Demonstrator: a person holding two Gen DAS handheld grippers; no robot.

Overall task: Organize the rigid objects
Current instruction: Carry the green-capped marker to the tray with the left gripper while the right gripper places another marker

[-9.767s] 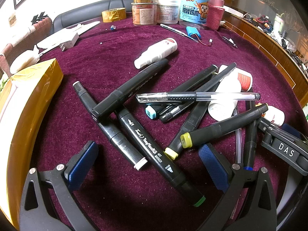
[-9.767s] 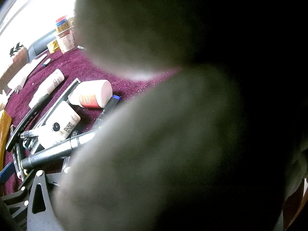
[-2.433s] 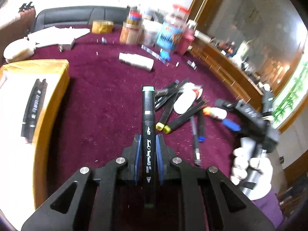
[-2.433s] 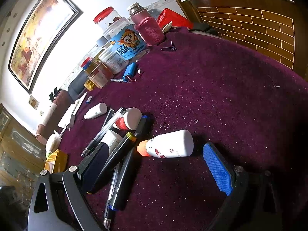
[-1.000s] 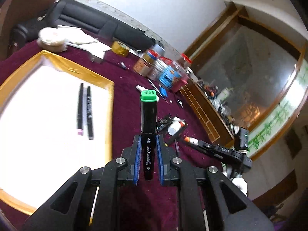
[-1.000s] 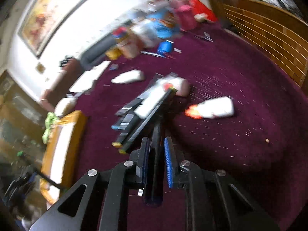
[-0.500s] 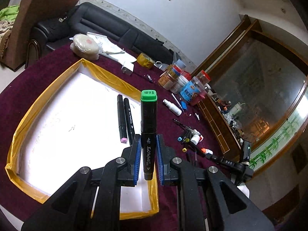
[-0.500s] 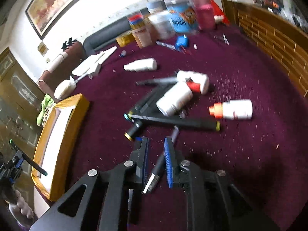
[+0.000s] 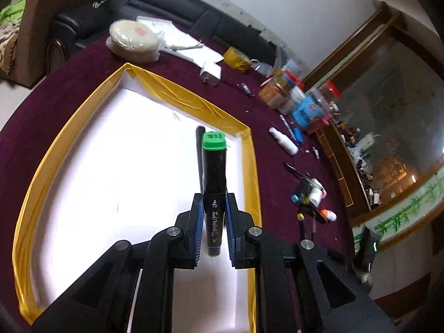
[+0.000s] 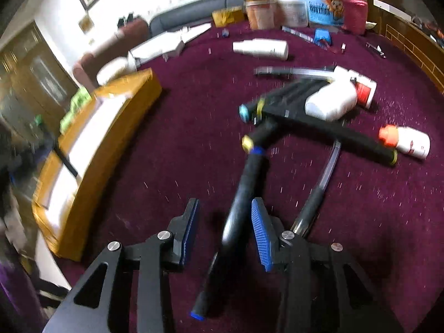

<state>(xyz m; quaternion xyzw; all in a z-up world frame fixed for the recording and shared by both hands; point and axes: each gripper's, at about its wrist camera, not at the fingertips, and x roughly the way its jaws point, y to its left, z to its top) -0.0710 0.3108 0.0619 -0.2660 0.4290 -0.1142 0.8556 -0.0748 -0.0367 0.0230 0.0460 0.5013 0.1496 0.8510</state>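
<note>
My left gripper [image 9: 213,227] is shut on a black marker with a green cap [image 9: 213,172] and holds it above the white tray with a yellow rim [image 9: 36,177]. Another black marker [image 9: 198,149] lies in the tray, mostly hidden behind the held one. My right gripper [image 10: 224,230] is open; a black marker with blue ends [image 10: 241,197] lies on the purple cloth between its jaws, close to the right pad. Beyond it lies a pile of black markers [image 10: 291,105] with white bottles [image 10: 330,102]. The tray shows at the left of the right wrist view [image 10: 91,149].
A clear pen [image 10: 319,191] lies right of the blue-ended marker. An orange-capped bottle [image 10: 408,140] and a white spray bottle [image 10: 260,48] lie on the cloth. Jars [image 10: 294,2] and tape stand at the table's back. A wooden ledge [image 10: 416,38] borders the right.
My right gripper has opened and the blue-ended marker now lies on the cloth between its jaws. My left gripper has moved further over the tray with the green-capped marker.
</note>
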